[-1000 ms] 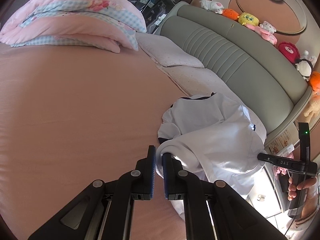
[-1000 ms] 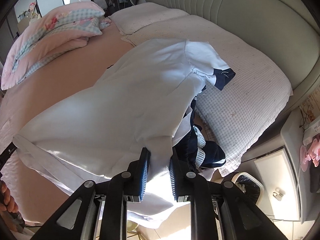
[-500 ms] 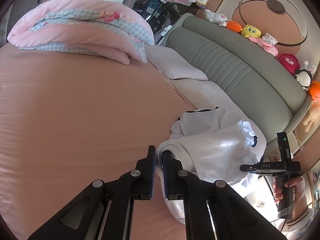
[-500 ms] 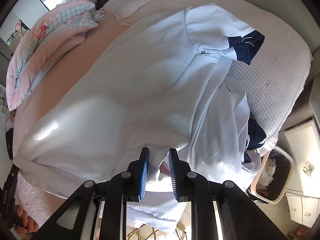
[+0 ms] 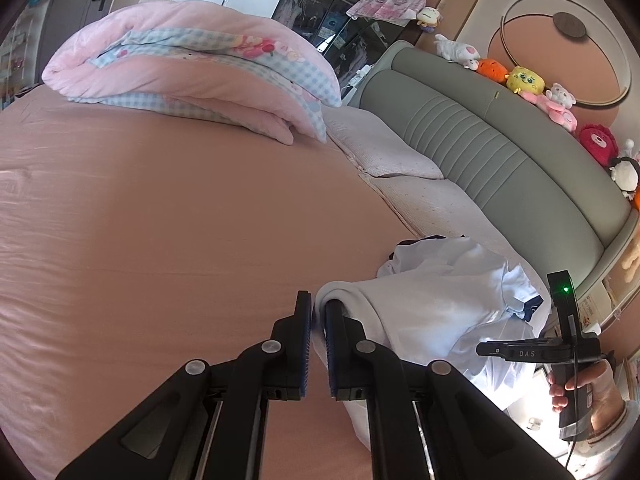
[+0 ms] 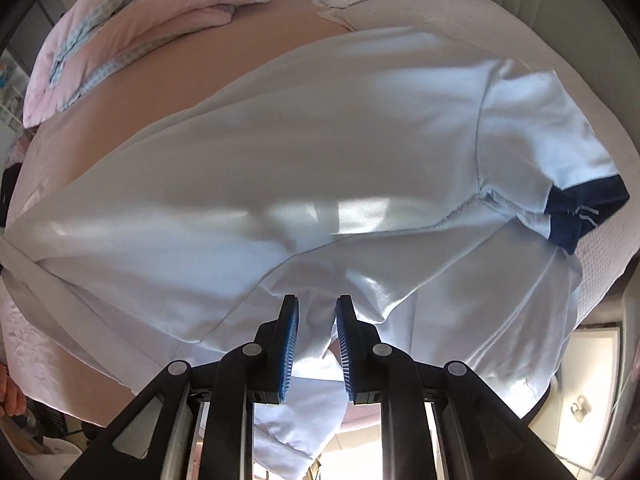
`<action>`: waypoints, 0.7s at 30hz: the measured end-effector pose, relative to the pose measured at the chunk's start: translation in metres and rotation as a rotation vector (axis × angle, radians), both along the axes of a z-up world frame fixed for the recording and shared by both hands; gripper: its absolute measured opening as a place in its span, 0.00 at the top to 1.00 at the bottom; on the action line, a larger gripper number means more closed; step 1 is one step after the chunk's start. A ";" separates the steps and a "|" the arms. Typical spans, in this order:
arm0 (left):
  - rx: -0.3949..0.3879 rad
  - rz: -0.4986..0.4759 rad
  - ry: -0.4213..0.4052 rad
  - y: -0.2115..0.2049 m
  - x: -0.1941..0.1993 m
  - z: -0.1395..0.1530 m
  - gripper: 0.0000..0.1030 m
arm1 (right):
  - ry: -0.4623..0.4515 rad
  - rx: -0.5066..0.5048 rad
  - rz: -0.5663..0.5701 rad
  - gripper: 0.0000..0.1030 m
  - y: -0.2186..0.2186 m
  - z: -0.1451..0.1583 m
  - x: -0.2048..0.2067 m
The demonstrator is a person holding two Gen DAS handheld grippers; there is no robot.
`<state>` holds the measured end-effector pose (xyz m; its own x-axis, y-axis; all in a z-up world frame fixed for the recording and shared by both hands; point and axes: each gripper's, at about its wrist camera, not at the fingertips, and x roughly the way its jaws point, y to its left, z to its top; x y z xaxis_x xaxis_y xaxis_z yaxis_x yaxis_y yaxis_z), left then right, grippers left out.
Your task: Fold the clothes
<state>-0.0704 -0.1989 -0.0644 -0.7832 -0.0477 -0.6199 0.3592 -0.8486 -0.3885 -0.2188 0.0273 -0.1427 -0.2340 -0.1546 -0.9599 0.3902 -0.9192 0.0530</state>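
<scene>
A home bedroom: pink-sheeted bed (image 5: pixel 160 220), folded quilt (image 5: pixel 192 72), padded headboard (image 5: pixel 500 152), plush toys (image 5: pixel 524 80).

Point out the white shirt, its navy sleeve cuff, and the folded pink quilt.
white shirt (image 6: pixel 320 152): right wrist view, on the broad back panel.
navy sleeve cuff (image 6: pixel 580 208): right wrist view, on the dark band at the sleeve end.
folded pink quilt (image 5: pixel 180 84): left wrist view, on the pink middle fold.

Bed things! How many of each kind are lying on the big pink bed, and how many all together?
Quilt, folded: 1
Pillows: 2
Shirt, white with navy trim: 1
Total: 4
</scene>
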 end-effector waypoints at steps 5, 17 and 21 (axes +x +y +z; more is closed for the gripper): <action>0.019 0.058 0.011 -0.022 0.014 0.001 0.95 | -0.009 0.021 0.172 0.83 -0.061 -0.002 0.015; 0.002 0.226 -0.017 -0.083 0.055 0.005 0.95 | 0.004 0.099 0.485 0.83 -0.187 -0.001 0.043; -0.031 0.249 -0.033 -0.093 0.067 0.016 0.95 | 0.013 0.129 0.580 0.83 -0.222 0.004 0.053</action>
<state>-0.0033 -0.2919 -0.0481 -0.7241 -0.2564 -0.6403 0.5708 -0.7438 -0.3477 -0.1658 -0.1948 -0.1391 -0.1584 -0.1434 -0.9769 0.8305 -0.5544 -0.0532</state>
